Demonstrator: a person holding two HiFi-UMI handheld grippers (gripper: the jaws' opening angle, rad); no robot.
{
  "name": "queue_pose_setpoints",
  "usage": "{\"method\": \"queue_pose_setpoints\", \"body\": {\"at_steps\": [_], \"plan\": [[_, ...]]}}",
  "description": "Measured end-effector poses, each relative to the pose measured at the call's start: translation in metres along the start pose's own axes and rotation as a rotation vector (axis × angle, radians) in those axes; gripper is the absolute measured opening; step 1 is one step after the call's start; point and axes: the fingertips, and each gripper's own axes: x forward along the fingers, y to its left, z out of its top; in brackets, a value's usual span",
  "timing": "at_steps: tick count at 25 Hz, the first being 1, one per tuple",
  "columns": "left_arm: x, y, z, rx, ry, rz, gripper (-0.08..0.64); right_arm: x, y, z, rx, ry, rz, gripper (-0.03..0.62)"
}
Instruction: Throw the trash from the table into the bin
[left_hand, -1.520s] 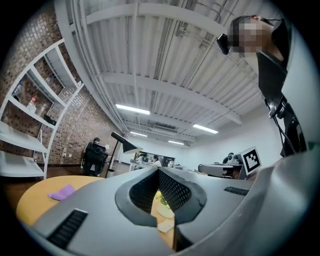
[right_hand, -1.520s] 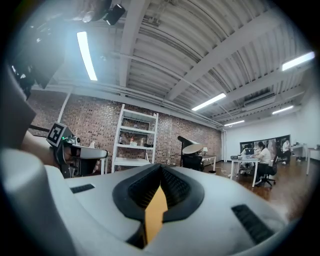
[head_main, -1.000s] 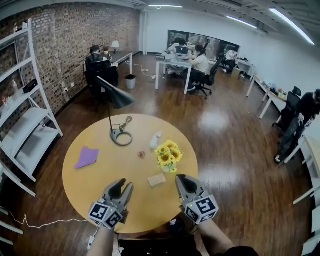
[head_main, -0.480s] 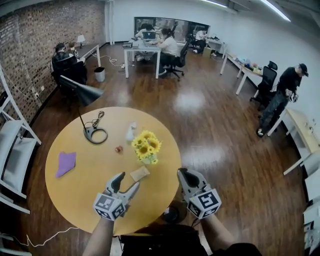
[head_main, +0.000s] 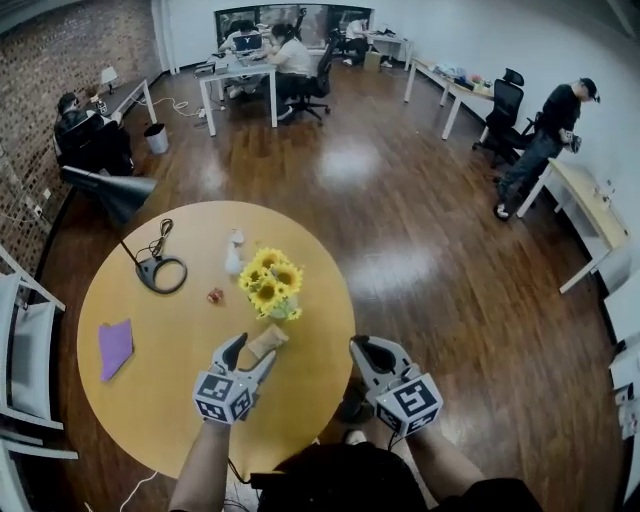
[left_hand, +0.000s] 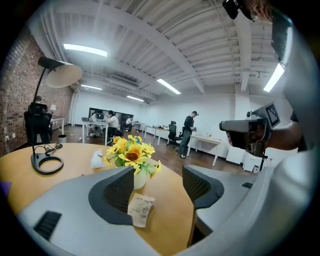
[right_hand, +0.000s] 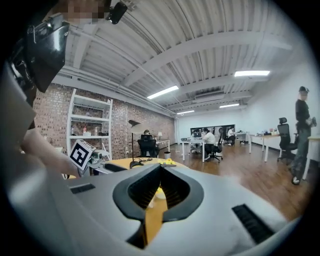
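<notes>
Brown paper scrap lies on the round worktop, lower centre of the head view, just beside the sunflower vase. In the left gripper view it sits between the wide-apart jaws of my left tool, nearer the jaw at frame left, and is not clamped. My right tool, jaws together and empty, hangs past the worktop's edge at lower right, apart from the scrap.

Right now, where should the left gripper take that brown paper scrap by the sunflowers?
I'd pinch the brown paper scrap across its short width at the near end, coming in low from the person's side with the left gripper. It lies nearly flat, and the sunflower vase stands close behind it.
</notes>
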Motion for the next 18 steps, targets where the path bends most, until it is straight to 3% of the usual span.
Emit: {"method": "queue_pose_setpoints", "body": {"at_steps": [5, 11, 18], "plan": [[0.033, 0.019, -0.039, 0.104, 0.172, -0.025, 0.299, -0.005, -0.008, -0.023, 0.085, 0.017, -0.073, 0.005], [0.063, 0.028, -0.094, 0.125, 0.341, -0.085, 0.299, -0.023, -0.023, -0.061, 0.19, 0.087, -0.16, 0.005], [0.088, 0.043, -0.142, 0.146, 0.475, -0.103, 0.316, -0.049, -0.041, -0.093, 0.258, 0.131, -0.278, 0.005]]}}
